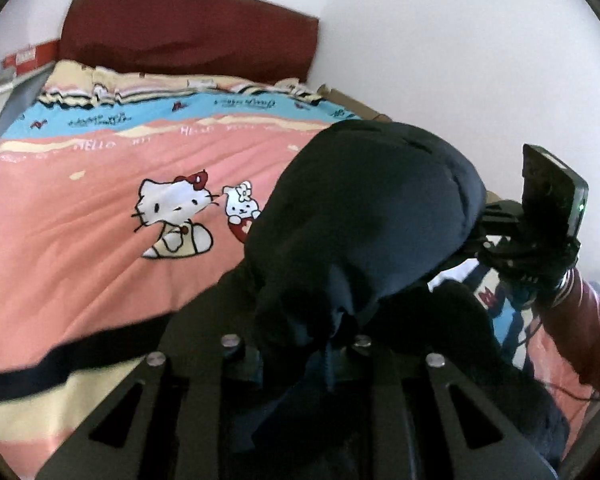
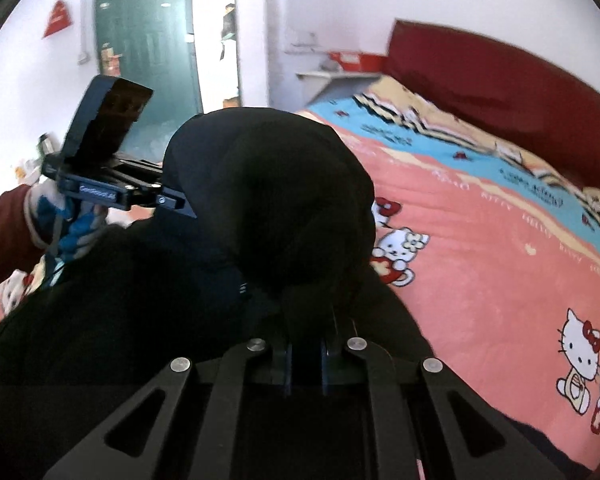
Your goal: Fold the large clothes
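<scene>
Dark garment pinched in both grippers' fingers above bed.

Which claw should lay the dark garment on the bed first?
Left, probably. The left claw has bare bedspread just beyond it; both claws grip the garment, and the right claw mostly faces cloth.

Left gripper fingertips buried in dark garment | right gripper fingertips likewise hidden by bunched fabric | garment's lower part cut off by frame edge | bedspread lettering too blurred to read fully
</scene>
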The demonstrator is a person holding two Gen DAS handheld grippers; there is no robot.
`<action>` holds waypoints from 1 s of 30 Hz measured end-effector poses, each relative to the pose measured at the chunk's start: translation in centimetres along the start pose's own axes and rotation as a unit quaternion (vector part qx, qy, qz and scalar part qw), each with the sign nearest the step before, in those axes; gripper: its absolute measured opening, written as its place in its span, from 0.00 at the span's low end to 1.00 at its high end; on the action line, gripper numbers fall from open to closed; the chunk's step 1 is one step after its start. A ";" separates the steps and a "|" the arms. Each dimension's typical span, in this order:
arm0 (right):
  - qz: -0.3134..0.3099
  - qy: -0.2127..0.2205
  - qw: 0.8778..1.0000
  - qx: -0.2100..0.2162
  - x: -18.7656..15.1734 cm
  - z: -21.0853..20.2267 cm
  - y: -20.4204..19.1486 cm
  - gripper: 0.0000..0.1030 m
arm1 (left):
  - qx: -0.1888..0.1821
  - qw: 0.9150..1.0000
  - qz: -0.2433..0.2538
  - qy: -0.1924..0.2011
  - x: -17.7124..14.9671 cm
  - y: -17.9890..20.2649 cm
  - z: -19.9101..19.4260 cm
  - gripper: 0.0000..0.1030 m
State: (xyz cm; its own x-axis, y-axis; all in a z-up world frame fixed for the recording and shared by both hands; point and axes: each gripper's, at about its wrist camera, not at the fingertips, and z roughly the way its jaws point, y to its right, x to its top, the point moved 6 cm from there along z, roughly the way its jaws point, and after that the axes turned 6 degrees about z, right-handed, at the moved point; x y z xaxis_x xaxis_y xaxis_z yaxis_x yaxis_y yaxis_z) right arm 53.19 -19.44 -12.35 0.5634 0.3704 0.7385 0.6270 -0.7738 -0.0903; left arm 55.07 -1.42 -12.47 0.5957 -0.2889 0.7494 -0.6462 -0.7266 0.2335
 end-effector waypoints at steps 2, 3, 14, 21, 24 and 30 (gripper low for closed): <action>-0.022 0.006 1.000 0.004 -0.9 -1.2 -1.7 0.09 | 0.004 1.000 0.013 0.009 -1.4 1.5 -1.4 0.18; -0.029 0.009 1.000 0.007 -1.3 -1.7 -2.3 0.09 | 0.012 1.000 0.025 0.009 -2.1 2.2 -2.1 0.18; -0.099 -0.020 0.995 0.022 -8.4 -4.8 -8.5 0.10 | 0.048 0.996 0.076 0.008 -8.4 8.0 -5.5 0.17; -0.060 -0.050 0.997 0.023 -11.6 -1.9 -8.2 0.10 | 0.070 0.994 0.084 -0.015 -12.0 8.4 -3.4 0.17; -0.027 -0.057 0.998 0.021 -11.9 -0.8 -7.8 0.11 | 0.067 0.995 0.068 -0.018 -12.0 8.1 -3.5 0.17; -0.001 -0.077 0.997 -0.008 -11.8 -1.3 -7.9 0.19 | 0.083 0.994 0.056 -0.037 -12.1 8.2 -3.1 0.17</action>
State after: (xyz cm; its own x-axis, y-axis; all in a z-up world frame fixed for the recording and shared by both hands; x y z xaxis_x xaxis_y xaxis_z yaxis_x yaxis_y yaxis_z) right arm 40.88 -18.35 -19.46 0.6397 0.4449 0.6267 0.6193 -0.7813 -0.0774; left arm 41.12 -1.93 -17.65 0.5616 -0.4140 0.7164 -0.6264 -0.7784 0.0412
